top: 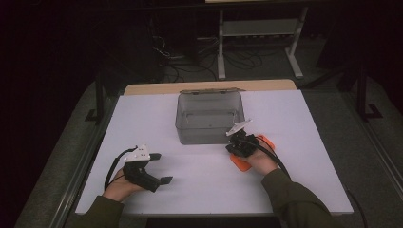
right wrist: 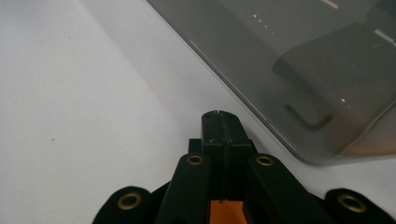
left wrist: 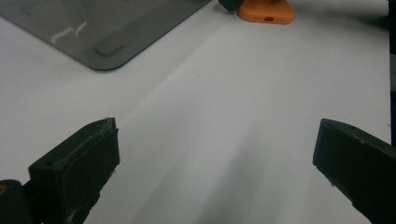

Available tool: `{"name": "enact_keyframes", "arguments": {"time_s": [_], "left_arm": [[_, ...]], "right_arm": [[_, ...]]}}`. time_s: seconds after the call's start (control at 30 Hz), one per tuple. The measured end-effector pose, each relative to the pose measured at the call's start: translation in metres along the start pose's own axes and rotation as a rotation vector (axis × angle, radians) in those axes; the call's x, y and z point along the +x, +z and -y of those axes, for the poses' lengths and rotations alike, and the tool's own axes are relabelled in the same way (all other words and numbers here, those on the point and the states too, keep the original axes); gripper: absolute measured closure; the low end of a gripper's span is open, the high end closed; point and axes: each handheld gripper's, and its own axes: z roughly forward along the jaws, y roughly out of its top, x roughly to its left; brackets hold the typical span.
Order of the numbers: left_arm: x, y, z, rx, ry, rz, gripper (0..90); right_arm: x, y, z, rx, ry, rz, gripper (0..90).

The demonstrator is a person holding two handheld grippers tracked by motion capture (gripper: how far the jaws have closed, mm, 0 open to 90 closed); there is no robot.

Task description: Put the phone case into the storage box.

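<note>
On the near left of the white surface (top: 294, 142), the left tool (top: 161, 167) lay low in the person's left hand (top: 121, 186), its two black jaws spread wide with nothing but bare surface between them; in the left gripper view those jaws stood far apart at the bottom corners, and its cable looped off to the left. Farther in, at the middle of the surface toward the far edge, stood the grey translucent box (top: 209, 118), open at the top, its lid tipped up along the far side. From the left gripper view a rounded corner of the box (left wrist: 105, 35) showed at the upper left, well apart from the jaws. Just right of the box's near right corner, the right tool (top: 236, 145) was held in the person's right hand (top: 260, 160), pointing toward the box. Its jaws were pressed together; in the right gripper view the two black pads met along a thin seam, their tips just short of the box wall (right wrist: 299, 74). The orange object (top: 243, 164) lay on the surface under that hand and tool, near the box, showing beyond the hand on either side. A patch of the orange object (right wrist: 226, 212) appeared behind the closed jaws, and its end (left wrist: 266, 13) showed at the top of the left gripper view; whether the jaws pinched it could not be told.
</note>
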Motion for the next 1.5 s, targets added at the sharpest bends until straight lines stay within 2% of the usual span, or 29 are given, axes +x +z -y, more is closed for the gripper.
{"name": "enact_keyframes", "arguments": {"time_s": [0.7, 1.5], "left_arm": [[0.000, 0.000, 0.000, 0.008, 0.006, 0.000, 0.0], [-0.002, 0.001, 0.000, 0.012, 0.005, -0.002, 0.0]], "right_arm": [[0.002, -0.006, 0.007, 0.045, -0.002, -0.013, 88.9], [0.004, -0.030, 0.038, 0.063, 0.020, -0.008, 88.9]]}}
